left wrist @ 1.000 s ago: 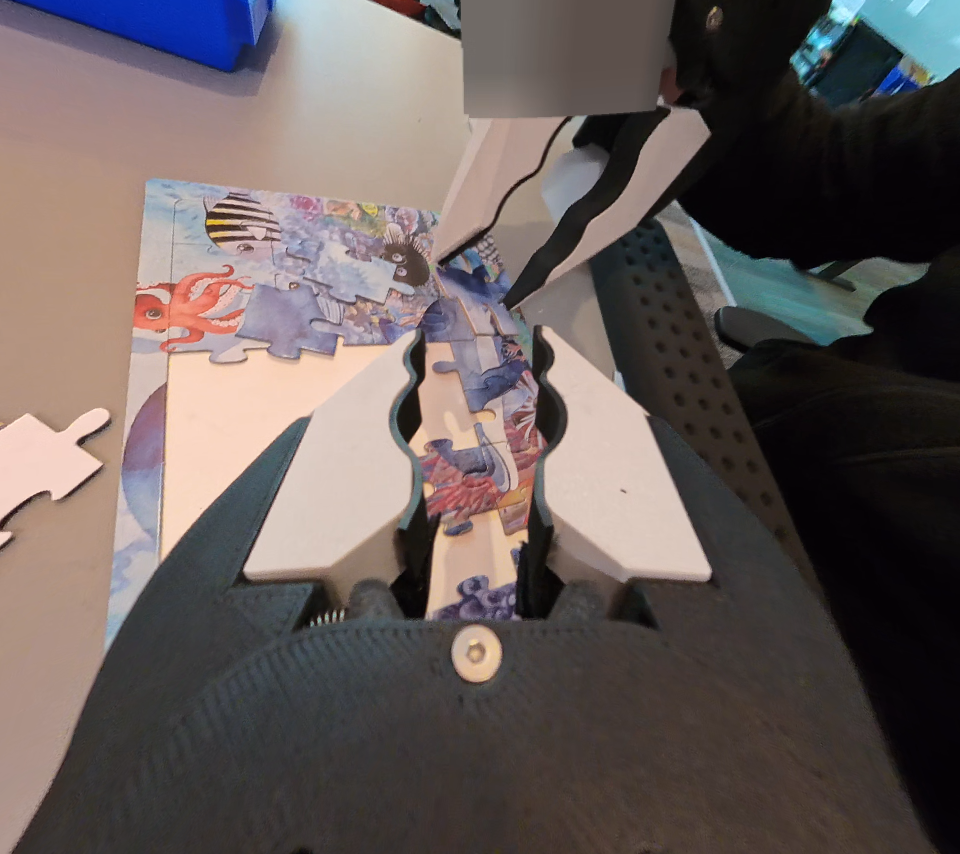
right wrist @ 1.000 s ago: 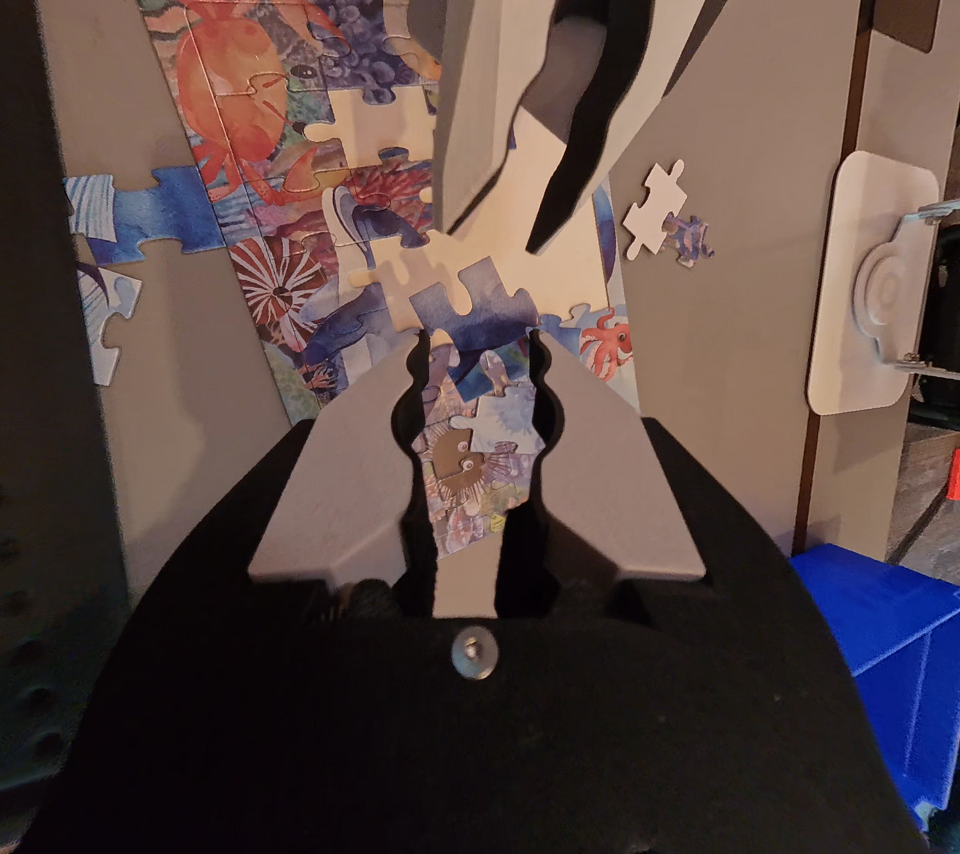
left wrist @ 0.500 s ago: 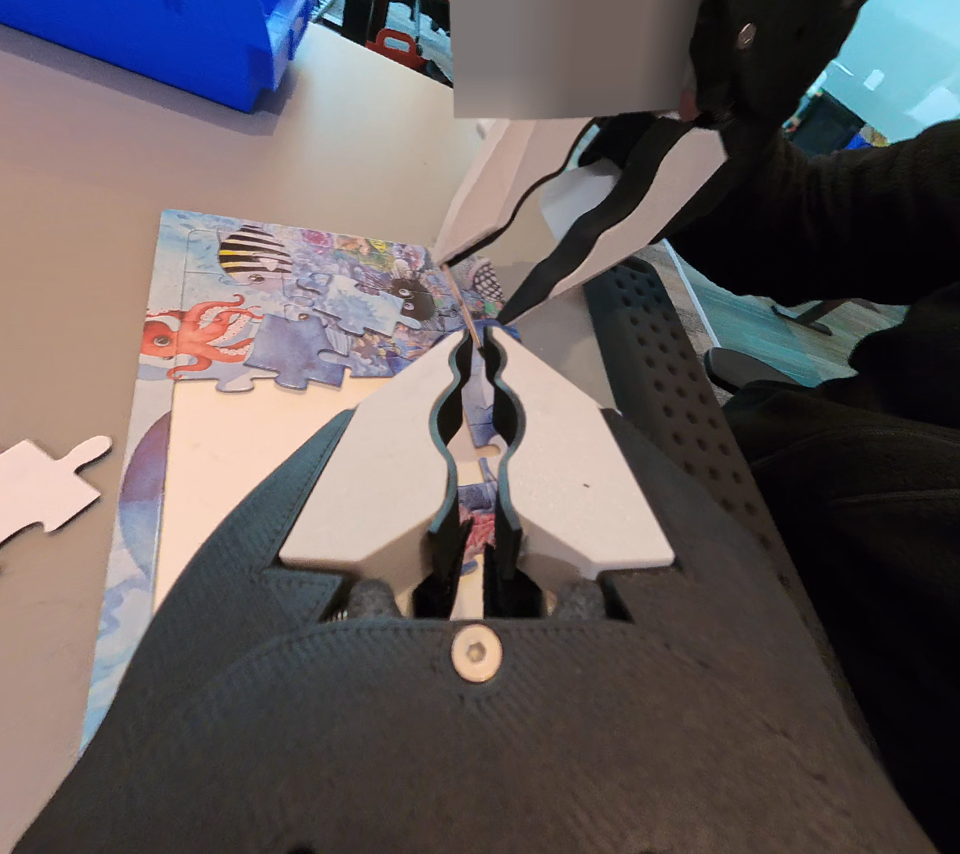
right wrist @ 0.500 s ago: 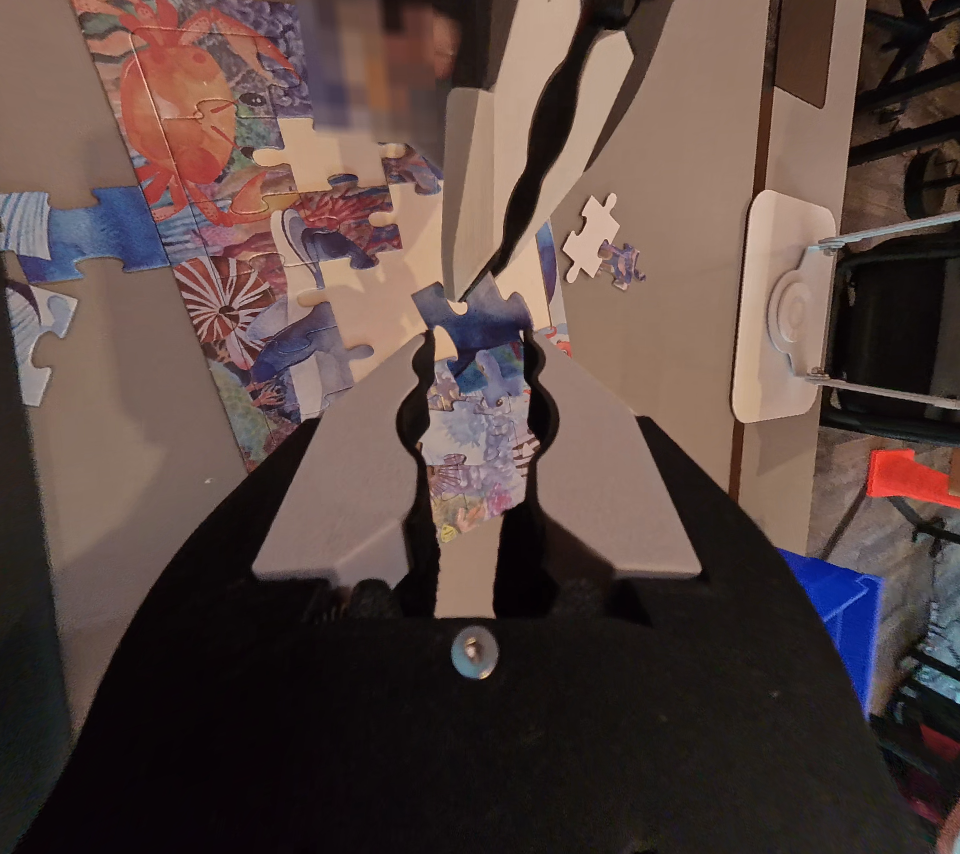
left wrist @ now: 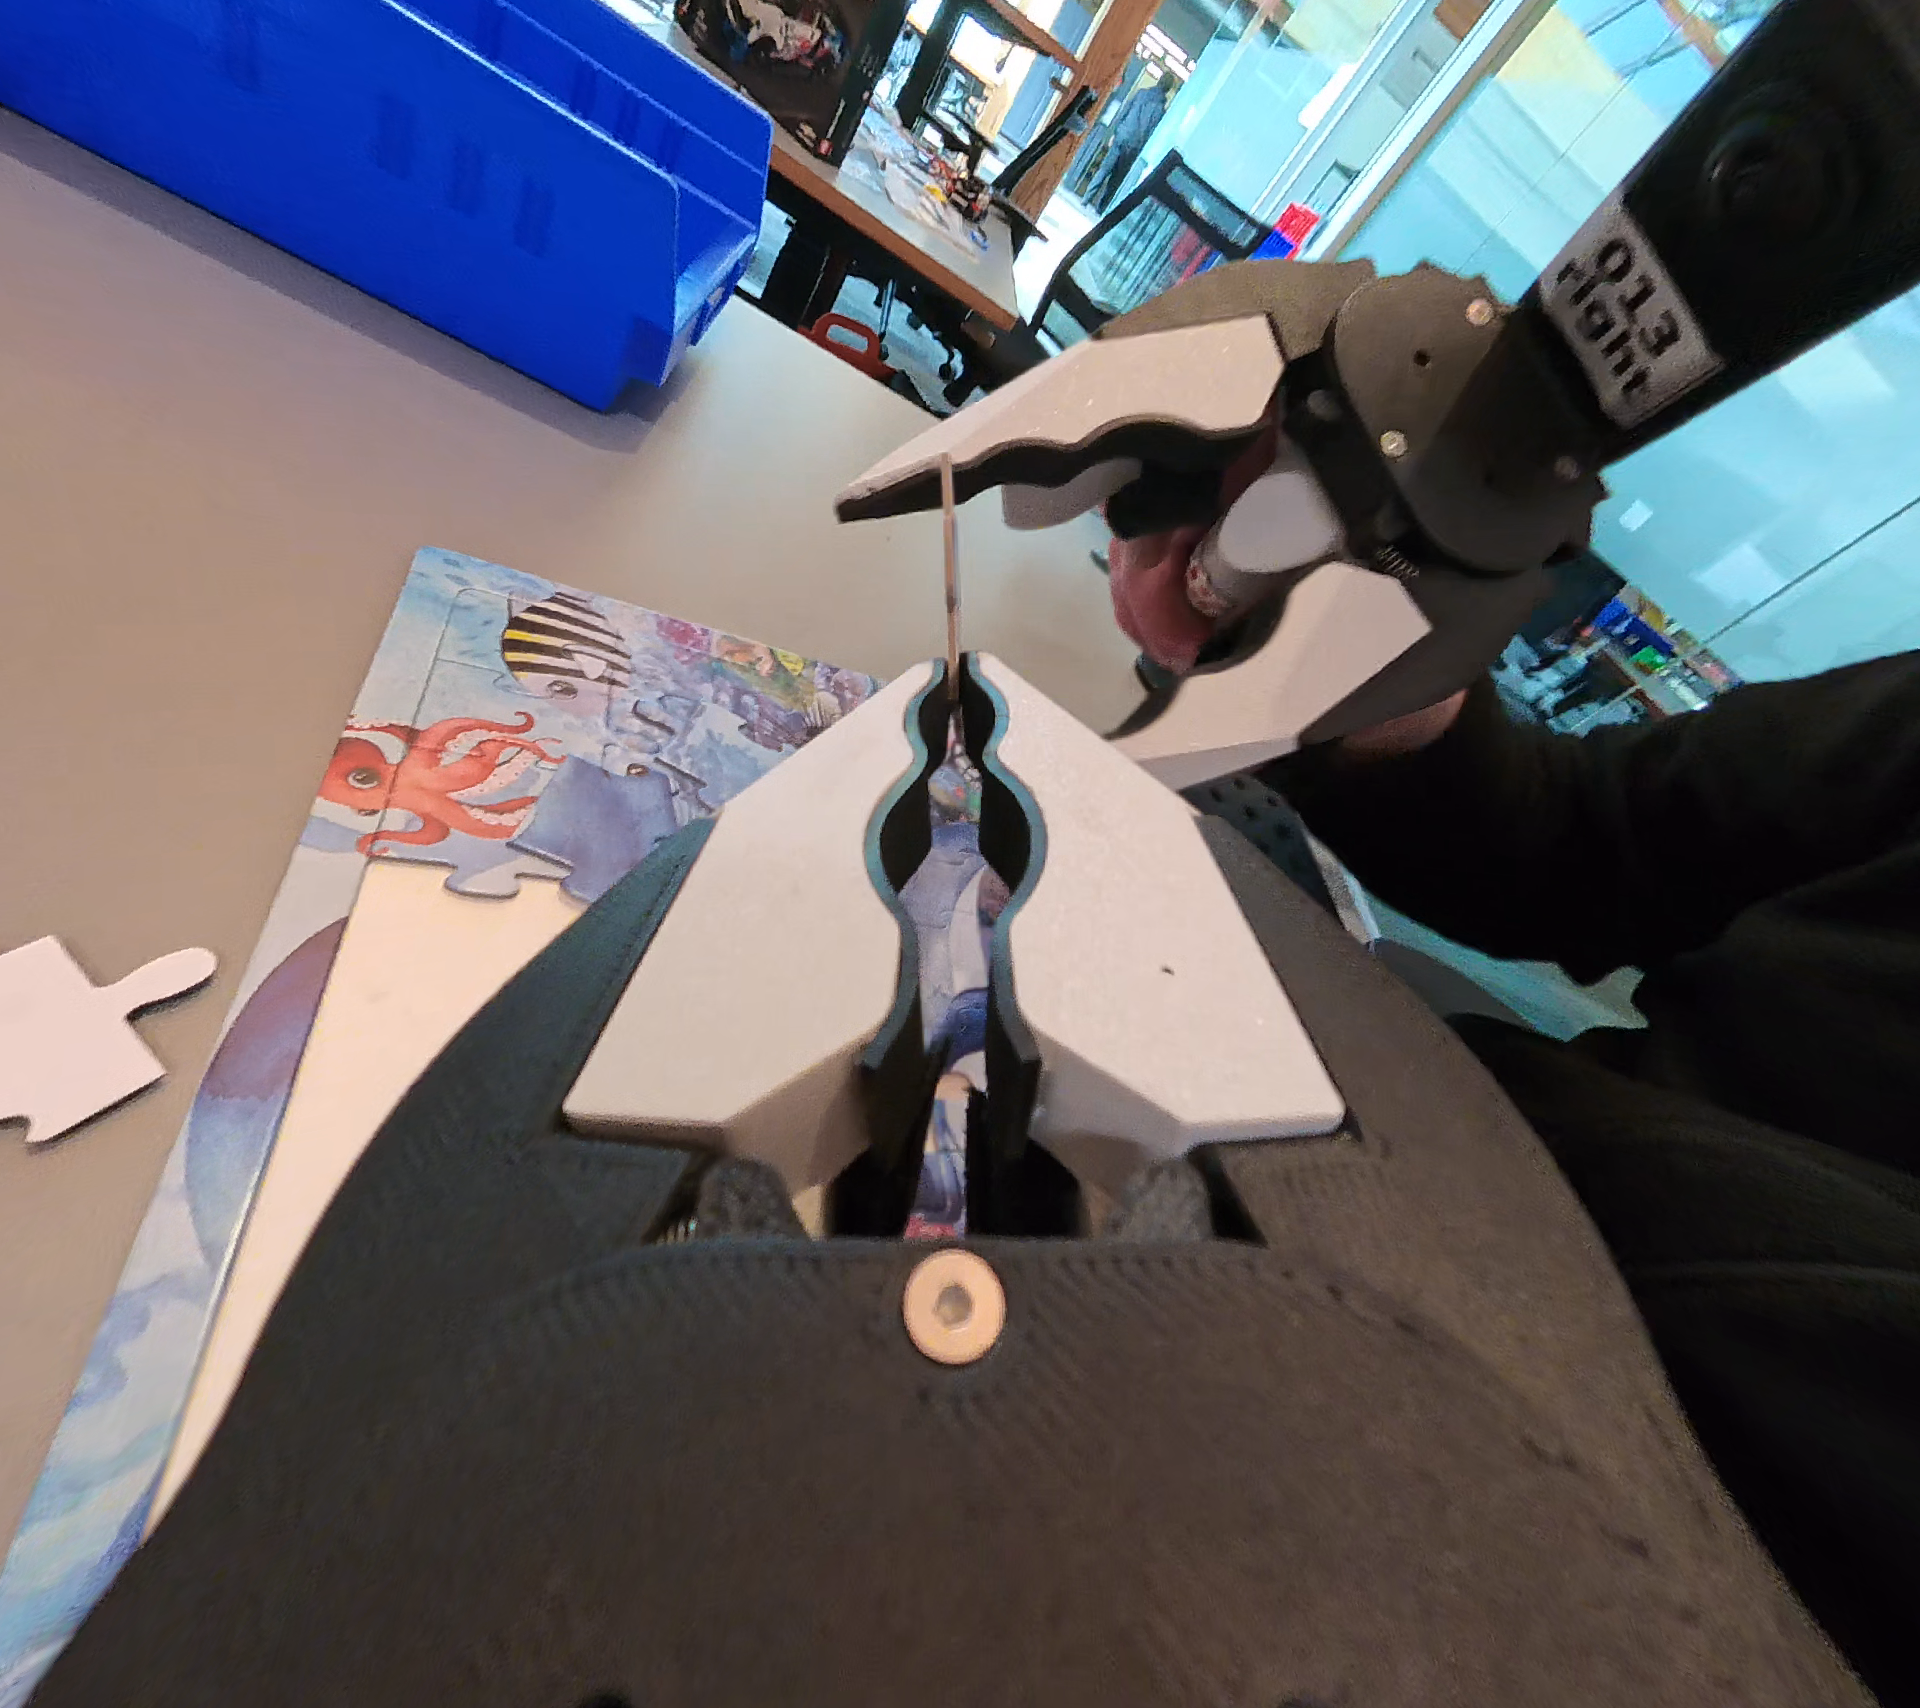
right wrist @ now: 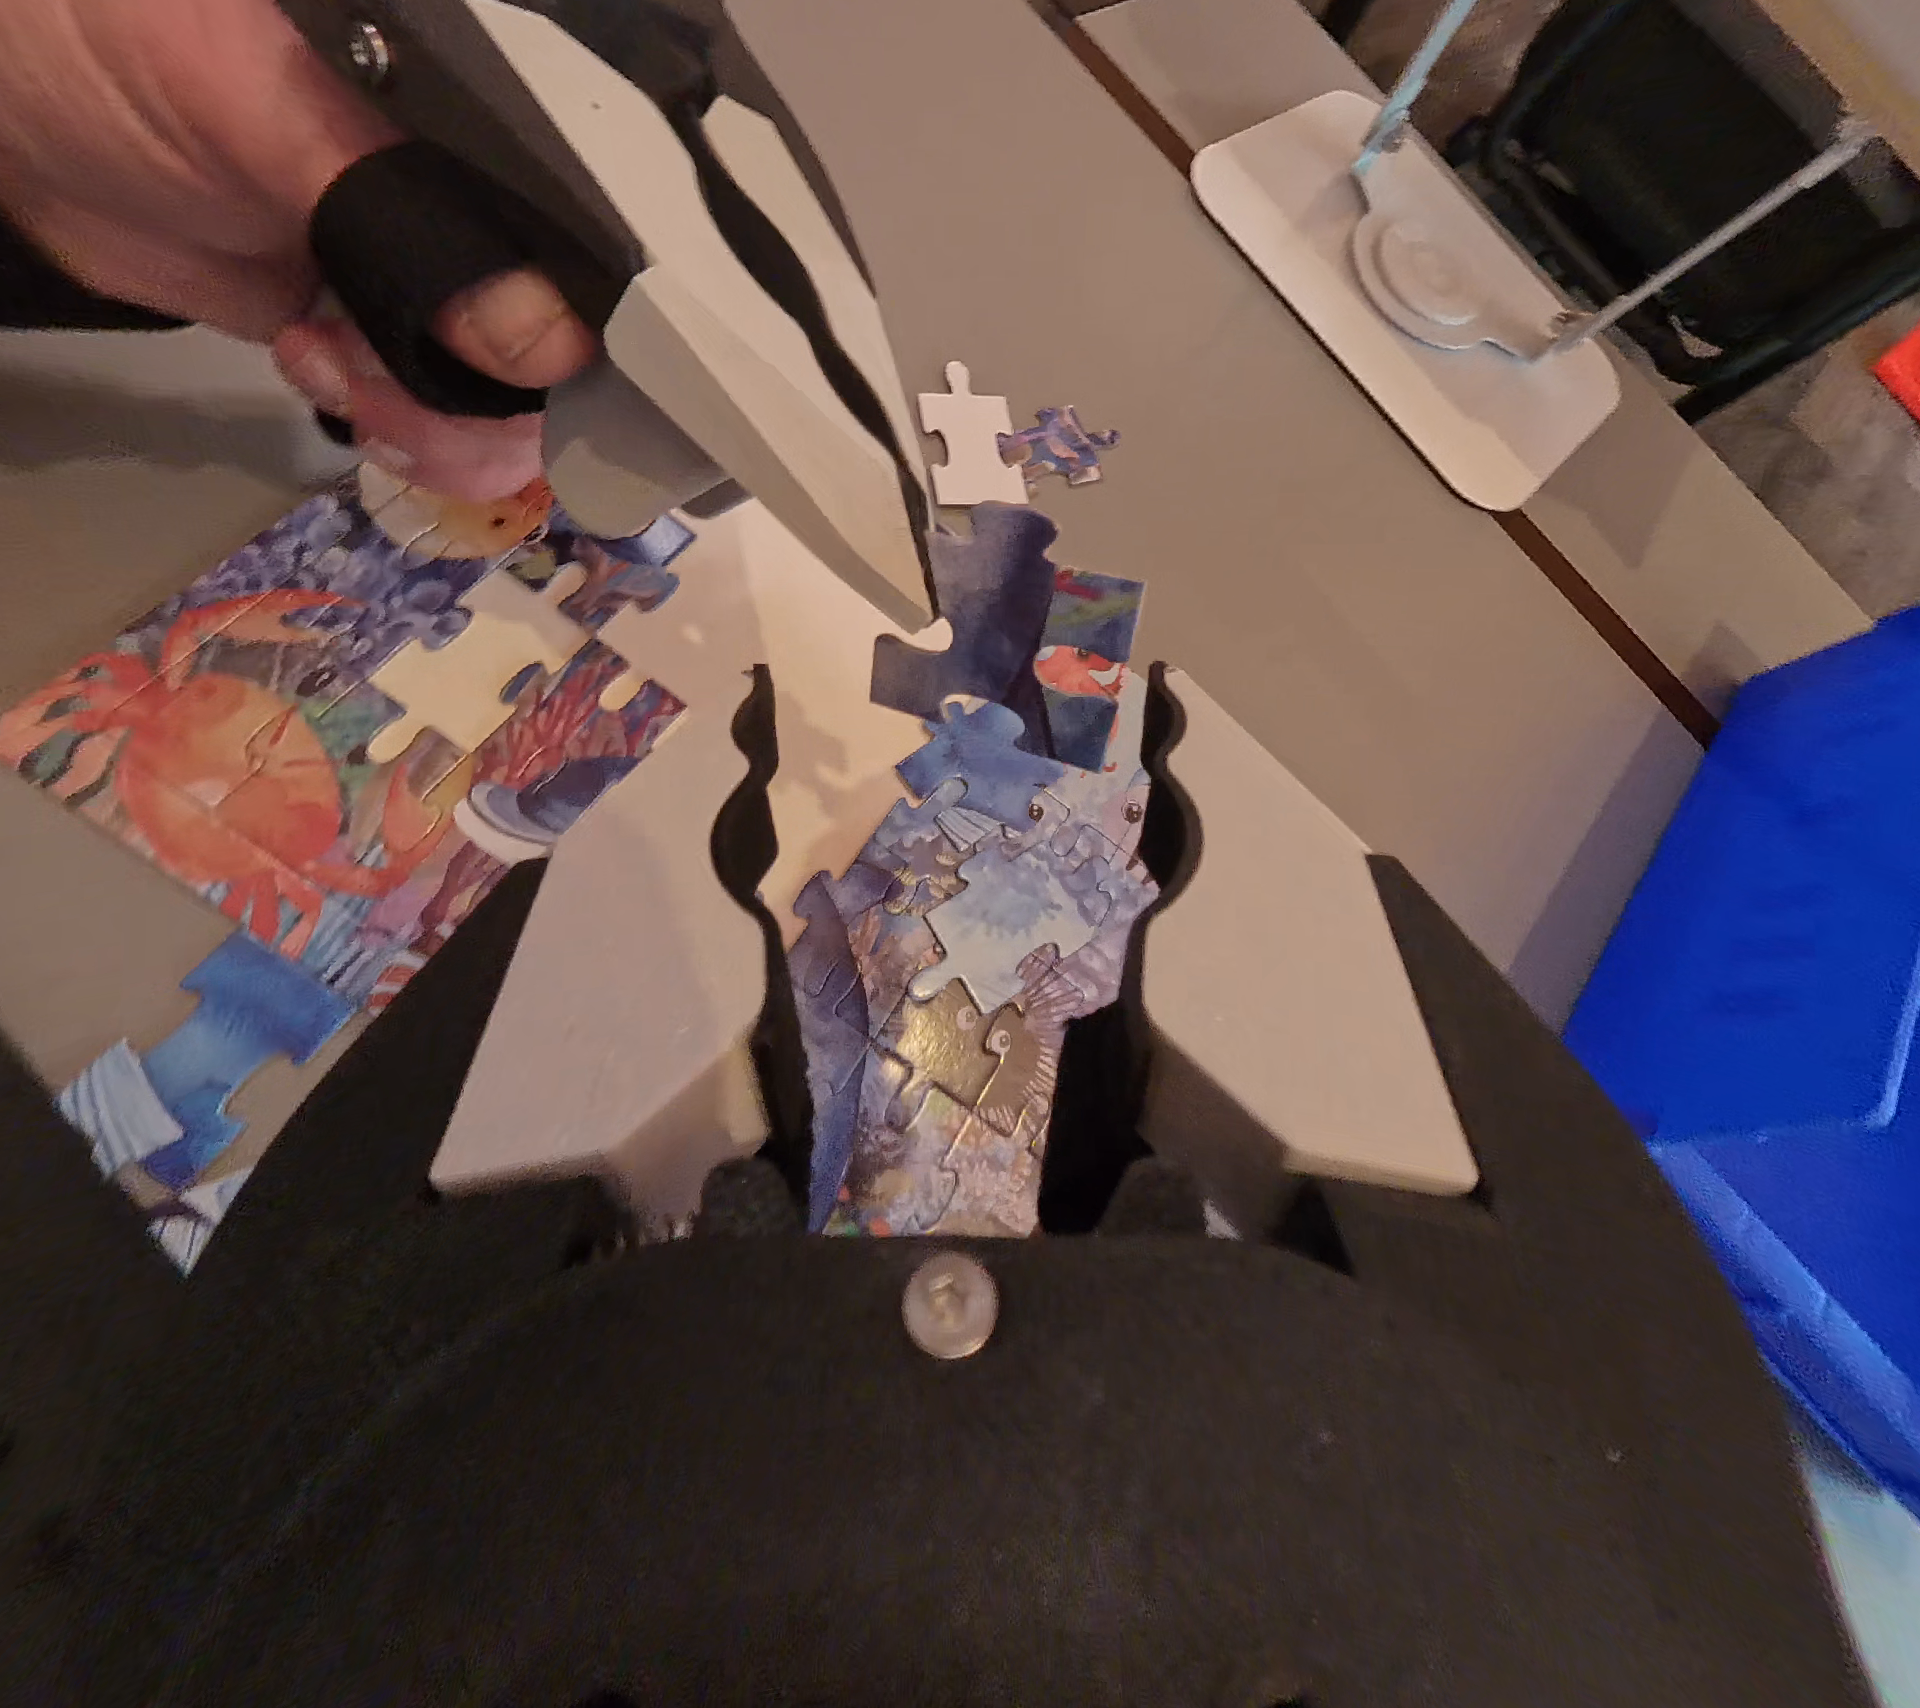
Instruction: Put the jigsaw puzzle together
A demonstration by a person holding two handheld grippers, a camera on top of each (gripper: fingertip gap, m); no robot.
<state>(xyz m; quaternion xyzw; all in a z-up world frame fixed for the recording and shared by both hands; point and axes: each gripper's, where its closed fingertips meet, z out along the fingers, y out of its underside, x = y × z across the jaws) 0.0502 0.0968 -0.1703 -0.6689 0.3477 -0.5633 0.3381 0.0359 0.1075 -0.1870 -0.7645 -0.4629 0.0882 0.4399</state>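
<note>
- Card, flat & thin: the dark-blue puzzle piece (right wrist: 971, 619) is nipped at one edge in our left gripper (right wrist: 914, 578), seen edge-on in the left wrist view as a thin upright sliver (left wrist: 949, 578) rising from the tips.
- L gripper (left wrist: 953, 690): jaws closed down to a hairline on that piece, nothing else in it.
- Jigsaw board (left wrist: 343, 952) lies flat on the grey table (left wrist: 260, 515), below & slightly left of the L tips; octopus (left wrist: 426, 775) and striped fish (left wrist: 561, 645) sections are already in, and a pale bare area (right wrist: 790, 619) is unfilled.
- Key relation: piece's face stands vertical, board is horizontal, so in our judgement it needs tipping flat before it can drop into a gap.
- R gripper (right wrist: 956, 682): jaws wide apart, holding nothing, hovering over the blue fish section (right wrist: 997, 889) just beside the held piece. From the L view it (left wrist: 1049, 505) sits above-right, one finger just over the sliver's top edge.
- L is plainly nearer; R looks placed to steady or re-grip, tho we can't tell which.
- Far right on the table: two loose pieces, one white-side-up (right wrist: 966, 448), one printed (right wrist: 1060, 448); blue bin (right wrist: 1766, 931) beyond.
</note>
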